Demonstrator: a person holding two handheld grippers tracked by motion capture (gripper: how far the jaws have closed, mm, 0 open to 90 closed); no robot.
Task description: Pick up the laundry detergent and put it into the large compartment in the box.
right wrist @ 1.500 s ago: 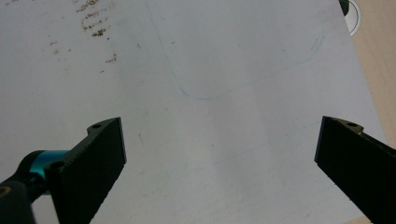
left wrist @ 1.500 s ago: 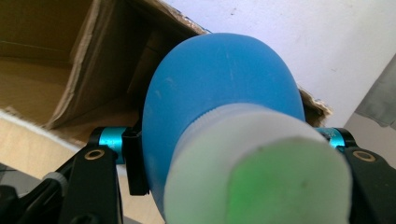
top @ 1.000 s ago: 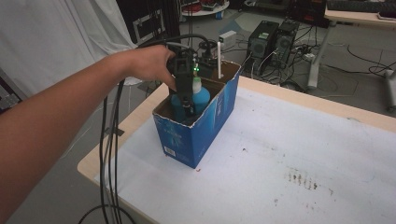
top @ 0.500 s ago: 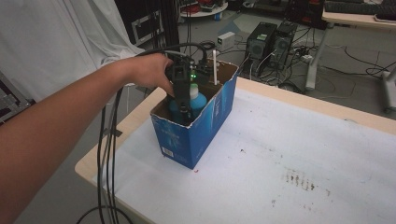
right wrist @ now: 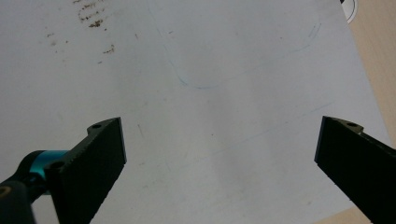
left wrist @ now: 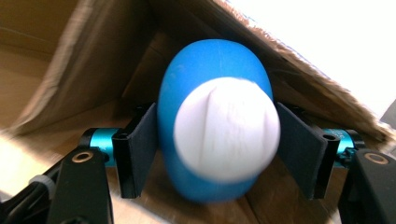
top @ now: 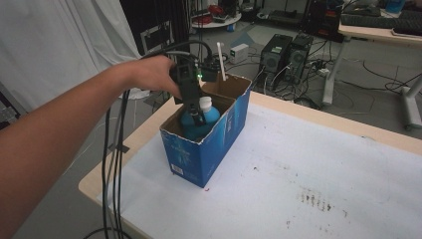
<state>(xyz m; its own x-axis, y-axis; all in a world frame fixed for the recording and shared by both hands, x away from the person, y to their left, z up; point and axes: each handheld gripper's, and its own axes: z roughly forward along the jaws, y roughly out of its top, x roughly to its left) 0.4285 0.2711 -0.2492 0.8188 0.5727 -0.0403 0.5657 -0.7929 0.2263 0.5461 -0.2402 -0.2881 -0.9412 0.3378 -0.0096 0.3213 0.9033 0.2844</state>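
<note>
The left hand-held gripper (top: 198, 115) has just let go: its jaws opened beside the blue bottle (left wrist: 212, 121). The bottle now sits in the box (top: 206, 149). The right hand-held gripper (right wrist: 219, 163) hangs wide open over the tabletop (right wrist: 210, 60).

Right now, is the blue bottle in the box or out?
In. The blue bottle stands upright inside the blue cardboard box, white cap just above the rim.

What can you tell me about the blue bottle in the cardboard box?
The blue bottle looks like smooth plastic with a rounded body and a white screw cap. It stands upright in the near compartment of the blue cardboard box. The left gripper straddles it from above; its jaws have just been opening, with the bottle between them.
</note>
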